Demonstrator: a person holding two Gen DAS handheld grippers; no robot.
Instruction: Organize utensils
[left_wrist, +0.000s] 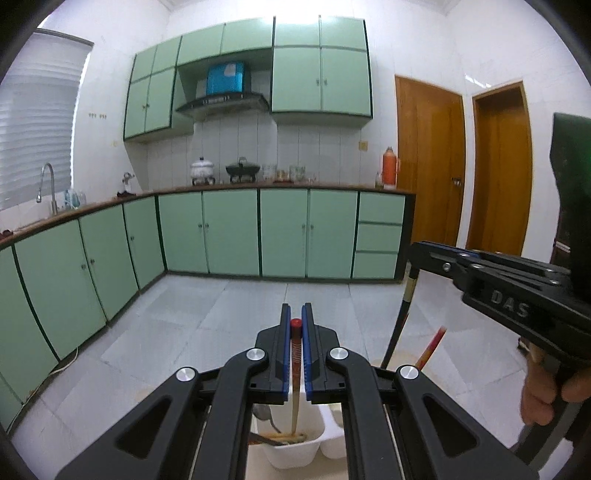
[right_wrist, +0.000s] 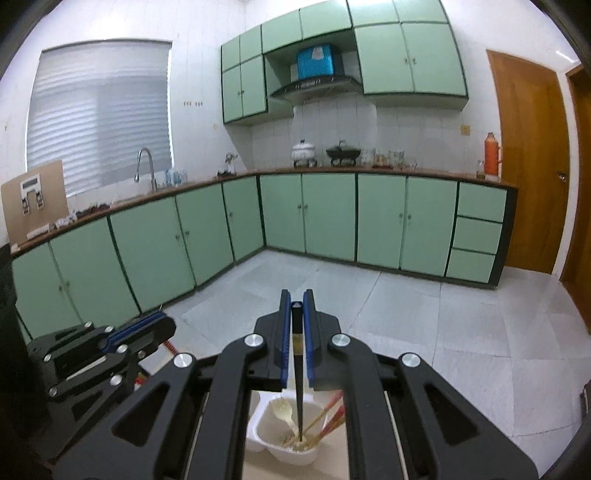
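My left gripper (left_wrist: 296, 314) is shut on a red-capped patterned chopstick (left_wrist: 295, 362). Its thin end reaches down into a white utensil holder (left_wrist: 291, 454), among other chopsticks and a grey spoon (left_wrist: 263, 412). My right gripper (right_wrist: 296, 299) is shut on a black chopstick (right_wrist: 297, 384). That tip stands in a compartment of the white utensil holder (right_wrist: 267, 441), beside a cream fork (right_wrist: 283, 412) and red-ended chopsticks (right_wrist: 334, 410). From the left wrist view the right gripper (left_wrist: 415, 253) is at the right, with the black chopstick (left_wrist: 400, 317) hanging below it. The left gripper (right_wrist: 166, 326) shows at the left of the right wrist view.
A person's hand (left_wrist: 539, 395) grips the right tool's handle. Green base cabinets (right_wrist: 328, 214) line the far wall and left side, under a counter with pots (right_wrist: 303, 150) and an orange flask (right_wrist: 491, 153). Wooden doors (left_wrist: 428, 162) stand at the right. Grey floor tiles (right_wrist: 424, 325) lie beyond the holder.
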